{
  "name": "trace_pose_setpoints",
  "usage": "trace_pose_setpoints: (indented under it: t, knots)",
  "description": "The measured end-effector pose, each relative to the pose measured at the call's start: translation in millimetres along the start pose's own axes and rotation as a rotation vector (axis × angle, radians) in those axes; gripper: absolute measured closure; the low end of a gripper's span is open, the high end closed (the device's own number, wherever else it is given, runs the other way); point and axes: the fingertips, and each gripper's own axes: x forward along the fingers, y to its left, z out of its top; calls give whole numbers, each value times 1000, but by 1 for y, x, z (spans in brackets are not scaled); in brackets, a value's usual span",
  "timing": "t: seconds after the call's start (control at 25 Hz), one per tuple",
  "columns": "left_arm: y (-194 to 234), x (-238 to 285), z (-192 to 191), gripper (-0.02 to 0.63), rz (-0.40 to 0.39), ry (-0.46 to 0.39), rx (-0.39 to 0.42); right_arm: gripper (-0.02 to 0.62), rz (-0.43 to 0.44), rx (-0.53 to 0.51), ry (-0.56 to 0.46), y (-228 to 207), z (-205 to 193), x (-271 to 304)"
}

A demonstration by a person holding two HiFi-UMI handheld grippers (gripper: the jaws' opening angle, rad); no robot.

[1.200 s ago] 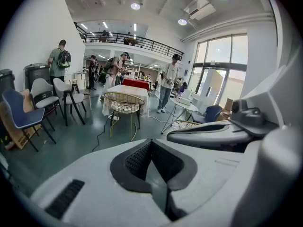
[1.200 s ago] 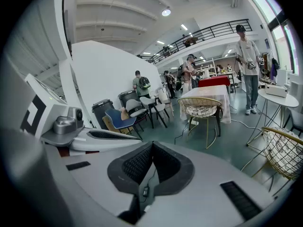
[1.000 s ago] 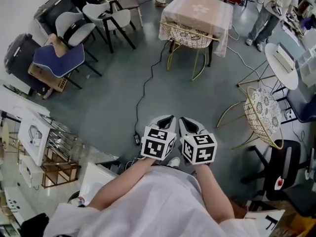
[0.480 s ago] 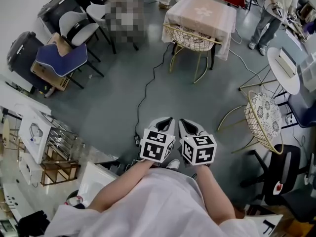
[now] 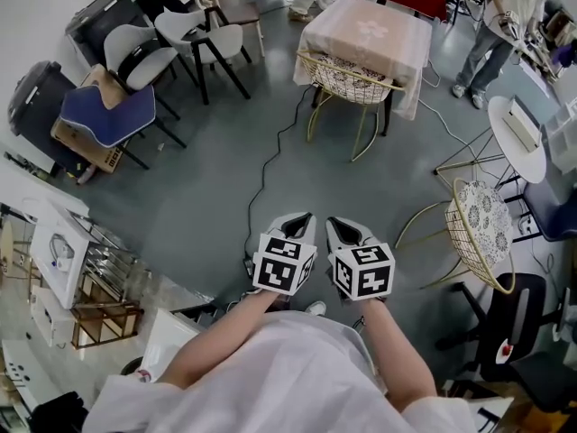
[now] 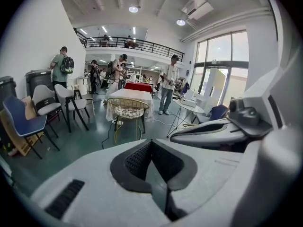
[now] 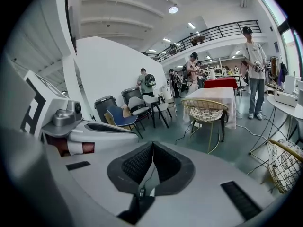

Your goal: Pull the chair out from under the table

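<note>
A gold wire chair [image 5: 347, 78] with a patterned cushion is tucked against the near side of a small table [image 5: 365, 27] under a pale cloth, at the top of the head view. The same chair [image 6: 128, 109] [image 7: 206, 111] shows far ahead in both gripper views. My left gripper [image 5: 305, 218] and right gripper [image 5: 335, 223] hang side by side over bare floor, well short of the chair. Each is shut with nothing between its jaws.
A black cable [image 5: 270, 156] runs across the grey floor from the table toward me. A second wire chair [image 5: 478, 219] and a round white table [image 5: 516, 124] stand right. Grey and blue chairs [image 5: 135, 70] line the left. People [image 5: 491, 16] stand behind the table.
Both grippers have drifted a little forward over the floor toward the table. The table and chair sit slightly nearer in the head view.
</note>
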Motion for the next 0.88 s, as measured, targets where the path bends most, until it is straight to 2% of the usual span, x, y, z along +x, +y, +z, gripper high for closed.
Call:
trace_pose_setpoints:
  t: [0.36, 0.88]
  knots:
    - [29, 43, 31, 601, -50, 9, 17, 592, -30, 20, -23, -25, 34, 40]
    - [89, 88, 82, 601, -145, 32, 43, 592, -121, 55, -6, -42, 85, 105]
